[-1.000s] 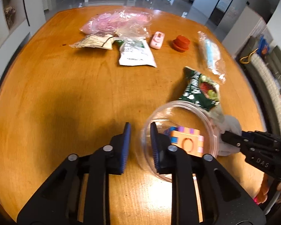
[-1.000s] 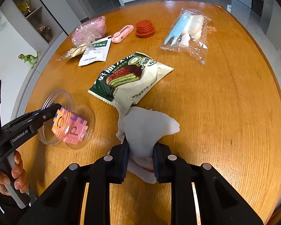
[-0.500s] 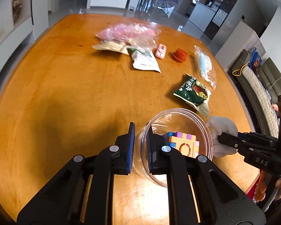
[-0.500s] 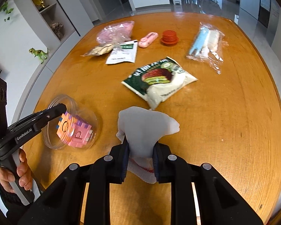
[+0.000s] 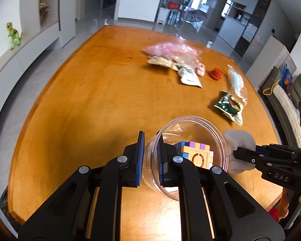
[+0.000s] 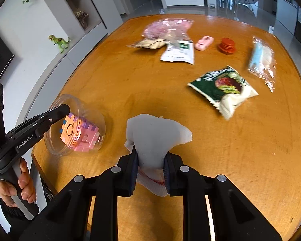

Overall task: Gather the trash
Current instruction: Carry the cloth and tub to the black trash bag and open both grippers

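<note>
- Holding two things at once is the main exposure: the left gripper (image 5: 150,158) has its jaws clamped on the thin wall of a clear plastic tub (image 5: 190,140), one pad outside and one inside, while the right gripper (image 6: 150,169) is closed on a crumpled white tissue (image 6: 154,138).
- Both loads sit over the table's (image 5: 90,100) near edge, the tub toward its near left corner in the right wrist view. A slip there would likely send either one to the floor, not back onto the wood.
- The tub is gripped by its rim only and leans on its side with its mouth toward the left wrist camera. The colourful foam cube (image 6: 78,134) inside looks loose, so a further tilt could let it slide out.
- The wall is slick and flexible; I judge that a hard squeeze may buckle it and a soft one may let it twist between the pads.
- The tissue is pinched low, with most of it billowing above the pads. It could tear or pull free if it snags on the tub's rim.
- The tissue lies just beside the tub's rim in the left wrist view, so the two tools may knock together.
- The green snack packet (image 6: 224,88), white sachet (image 6: 178,52) and clear bags (image 6: 260,58) remain spread toward the far edge and right side, so the task seems far from finished.
</note>
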`<state>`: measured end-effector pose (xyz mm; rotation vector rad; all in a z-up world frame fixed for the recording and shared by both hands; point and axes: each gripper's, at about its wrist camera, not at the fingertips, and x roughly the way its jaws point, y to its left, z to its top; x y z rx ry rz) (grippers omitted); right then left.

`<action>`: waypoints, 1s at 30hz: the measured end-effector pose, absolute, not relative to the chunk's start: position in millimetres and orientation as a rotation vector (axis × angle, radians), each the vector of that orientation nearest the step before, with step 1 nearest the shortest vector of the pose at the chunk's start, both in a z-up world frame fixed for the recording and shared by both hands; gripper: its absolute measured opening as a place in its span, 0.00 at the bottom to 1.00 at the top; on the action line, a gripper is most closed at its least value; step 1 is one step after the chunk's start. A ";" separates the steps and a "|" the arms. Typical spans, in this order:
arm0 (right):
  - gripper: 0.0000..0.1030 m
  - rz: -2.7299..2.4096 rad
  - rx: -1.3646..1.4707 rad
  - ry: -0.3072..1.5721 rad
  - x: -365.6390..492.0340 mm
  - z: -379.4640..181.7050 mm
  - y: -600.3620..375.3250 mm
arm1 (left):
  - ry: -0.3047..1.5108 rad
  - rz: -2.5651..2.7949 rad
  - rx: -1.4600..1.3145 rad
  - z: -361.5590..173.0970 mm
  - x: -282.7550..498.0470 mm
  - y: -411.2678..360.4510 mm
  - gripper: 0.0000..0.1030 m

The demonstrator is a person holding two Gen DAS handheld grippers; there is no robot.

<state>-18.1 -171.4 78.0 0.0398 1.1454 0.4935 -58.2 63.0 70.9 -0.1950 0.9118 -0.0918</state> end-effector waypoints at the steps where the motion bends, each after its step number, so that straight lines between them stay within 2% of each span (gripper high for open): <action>1: 0.23 0.505 0.033 1.145 -19.5 78.5 -165.1 | 0.909 -0.081 -0.200 71.0 -61.4 68.7 0.11; 20: 0.23 0.770 -0.098 1.157 -65.2 86.1 -12.3 | 0.859 0.172 -0.360 62.8 -151.5 207.3 0.11; 30: 0.23 1.030 -0.194 1.196 -126.4 80.0 82.8 | 0.825 0.335 -0.467 49.1 -223.4 270.5 0.11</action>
